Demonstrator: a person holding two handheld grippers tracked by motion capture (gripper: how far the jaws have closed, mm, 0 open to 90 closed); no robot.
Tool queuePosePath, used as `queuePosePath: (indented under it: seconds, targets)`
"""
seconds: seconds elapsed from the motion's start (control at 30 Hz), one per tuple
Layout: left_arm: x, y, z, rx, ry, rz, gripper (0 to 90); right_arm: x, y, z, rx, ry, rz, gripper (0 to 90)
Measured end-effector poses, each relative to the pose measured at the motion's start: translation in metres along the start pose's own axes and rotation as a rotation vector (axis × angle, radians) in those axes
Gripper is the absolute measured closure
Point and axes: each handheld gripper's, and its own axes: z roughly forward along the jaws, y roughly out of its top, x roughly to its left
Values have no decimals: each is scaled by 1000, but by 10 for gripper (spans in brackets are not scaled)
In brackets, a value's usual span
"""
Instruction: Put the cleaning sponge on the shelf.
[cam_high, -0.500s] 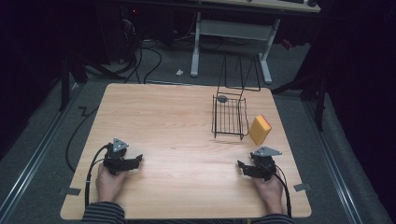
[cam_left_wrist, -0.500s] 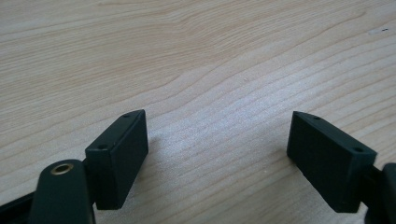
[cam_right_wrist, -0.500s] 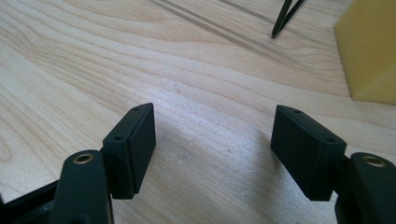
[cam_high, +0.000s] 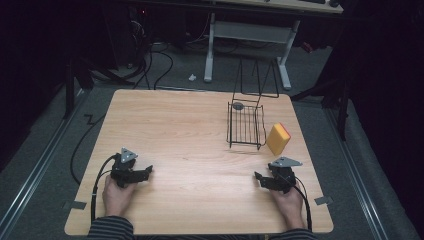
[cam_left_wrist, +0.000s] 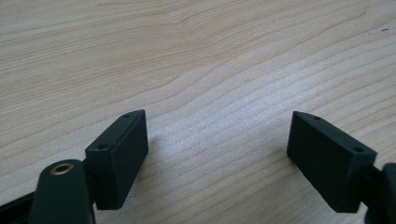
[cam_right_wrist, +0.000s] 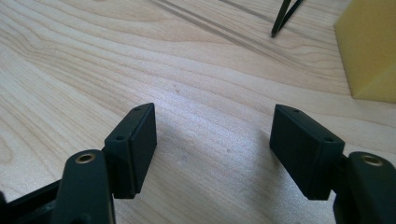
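You hold both grippers low over the near edge of the tabletop (cam_high: 190, 135), and nothing is done yet. The left gripper (cam_high: 146, 171) has its fingers (cam_left_wrist: 119, 156) wide apart with only bare wood between them, and the right gripper (cam_high: 259, 177) is open in the same way, empty. The thing nearest to your right gripper is the yellow sponge (cam_high: 278, 138); it stands on its edge at the right side of the tabletop, just beside the wire basket (cam_high: 246, 125). I judge that the whole work is left: to reach the sponge, to grip it, and to move it. A small dark round thing (cam_high: 238, 105) lies in the far corner of the basket. The way from your right gripper to the sponge looks free, but the basket is very close to it, so a wide finger can knock the wires.
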Motion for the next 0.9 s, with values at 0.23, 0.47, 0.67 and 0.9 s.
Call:
queuePosePath:
  seconds: [0.23, 0.47, 0.67, 0.9]
  targets:
    - [0, 0, 0, 0, 0, 0, 210, 0, 0, 0, 0, 1, 1, 318]
    - [0, 0, 0, 0, 0, 0, 210, 1, 0, 0, 2, -6, 8, 315]
    - [0, 0, 0, 0, 0, 0, 210, 1, 0, -1, 1, -11, 16, 321]
    - [0, 0, 0, 0, 0, 0, 210, 1, -1, -2, -5, -25, 19, 342]
